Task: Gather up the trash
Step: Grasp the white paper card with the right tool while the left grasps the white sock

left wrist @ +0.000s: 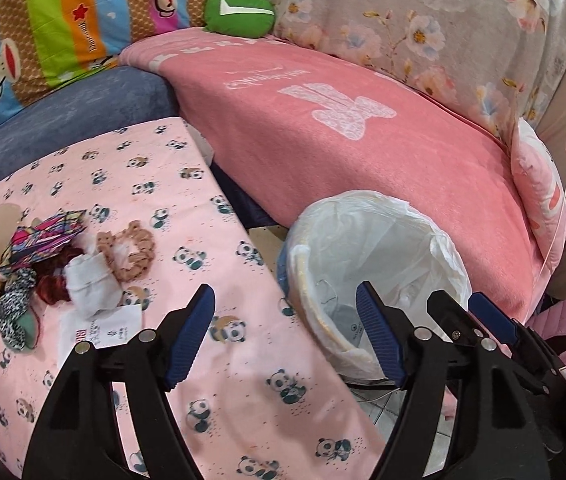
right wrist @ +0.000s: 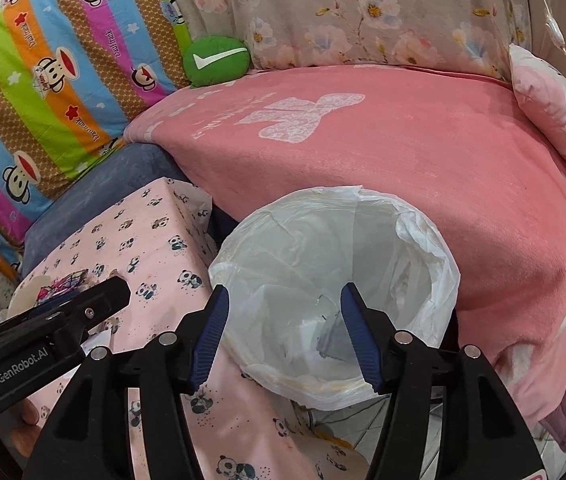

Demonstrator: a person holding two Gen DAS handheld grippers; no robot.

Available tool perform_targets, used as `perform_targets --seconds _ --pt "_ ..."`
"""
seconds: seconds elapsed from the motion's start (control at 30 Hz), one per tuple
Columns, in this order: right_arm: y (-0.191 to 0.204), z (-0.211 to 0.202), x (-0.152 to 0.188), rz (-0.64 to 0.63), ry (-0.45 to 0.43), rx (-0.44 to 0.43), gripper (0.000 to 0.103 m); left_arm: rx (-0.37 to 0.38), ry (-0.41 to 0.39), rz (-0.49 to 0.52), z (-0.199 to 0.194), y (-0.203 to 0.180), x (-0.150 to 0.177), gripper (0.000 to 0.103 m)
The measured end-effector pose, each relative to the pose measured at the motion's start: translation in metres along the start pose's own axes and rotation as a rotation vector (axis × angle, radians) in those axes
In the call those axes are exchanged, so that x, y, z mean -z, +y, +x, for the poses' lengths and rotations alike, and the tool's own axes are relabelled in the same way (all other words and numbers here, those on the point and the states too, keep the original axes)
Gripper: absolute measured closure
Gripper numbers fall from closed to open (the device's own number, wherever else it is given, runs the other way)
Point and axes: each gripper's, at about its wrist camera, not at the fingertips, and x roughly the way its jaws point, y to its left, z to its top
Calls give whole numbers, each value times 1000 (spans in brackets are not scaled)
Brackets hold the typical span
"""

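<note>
Both tools are seen with jaws spread wide and nothing held — left tool (left wrist: 285,336) above the gap between desk and bin, right tool (right wrist: 283,332) directly over the bin mouth. From the left wrist view the right tool (left wrist: 483,320) is seen just beside the left one, on the bin's far side; from the right wrist view the left tool's black body (right wrist: 63,320) is seen at lower left over the desk.

Largest first: a pink blanket (left wrist: 363,152) is spread over the sofa seat behind the bin, with a floral cover (left wrist: 423,28) behind it and a striped monkey-print quilt (right wrist: 51,64) to the left. A blue cushion (left wrist: 83,112) sits between quilt and desk. The desk (left wrist: 243,380) is covered with a pink panda-print cloth. The trash bin (right wrist: 335,388) is lined with a white plastic bag and stands on the floor just beside the desk edge, touching the blanket; something grey lies at its bottom, not clearly made out.

Smaller items: a green round plush (left wrist: 239,12) with a white tick rests at the back of the sofa. On the desk's left part a pile of trash (left wrist: 23,272) is heaped — patterned fabric scraps, a white crumpled wad (left wrist: 91,284), a tan scrunchie (left wrist: 127,252), a printed paper slip (left wrist: 107,328) partly under the wad.
</note>
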Motion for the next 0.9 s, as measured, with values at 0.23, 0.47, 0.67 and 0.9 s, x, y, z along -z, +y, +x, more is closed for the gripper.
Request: perform_targets --seconds 0.23,0.47,0.67,0.9 --pt "34 -6 6 -62 12 -34 45 -45 -16 -79 -17 39 9 25" --pt "70 -9 13 -127 18 -58 44 -91 -23 -167 -34 89 22 24" --pt "97 -7 20 -172 36 -81 44 -147 -28 -236 -44 131 32 24" --pt "131 4 33 -219 76 -117 44 -204 -25 -295 -52 175 48 24"
